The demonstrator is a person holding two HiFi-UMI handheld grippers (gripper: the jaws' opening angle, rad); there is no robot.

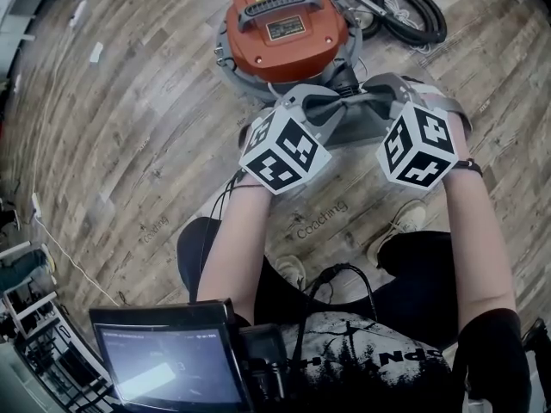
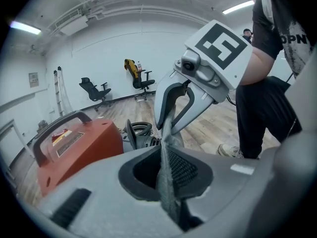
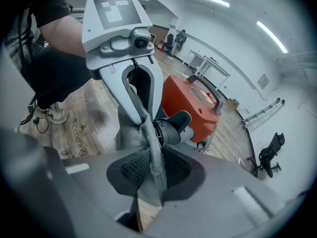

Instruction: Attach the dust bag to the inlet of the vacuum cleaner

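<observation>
The orange vacuum cleaner stands on the wooden floor just beyond both grippers. A grey fabric dust bag hangs stretched between them. My left gripper is shut on one edge of the bag's cloth. My right gripper is shut on the opposite edge. In the head view the left gripper and right gripper face each other closely in front of the vacuum's near side. The black inlet tube sticks out of the vacuum right behind the bag, also seen as the inlet.
A coiled black hose lies at the vacuum's far right. The person's shoes and legs are directly below the grippers. A screen sits at the lower left. Office chairs stand along the far wall.
</observation>
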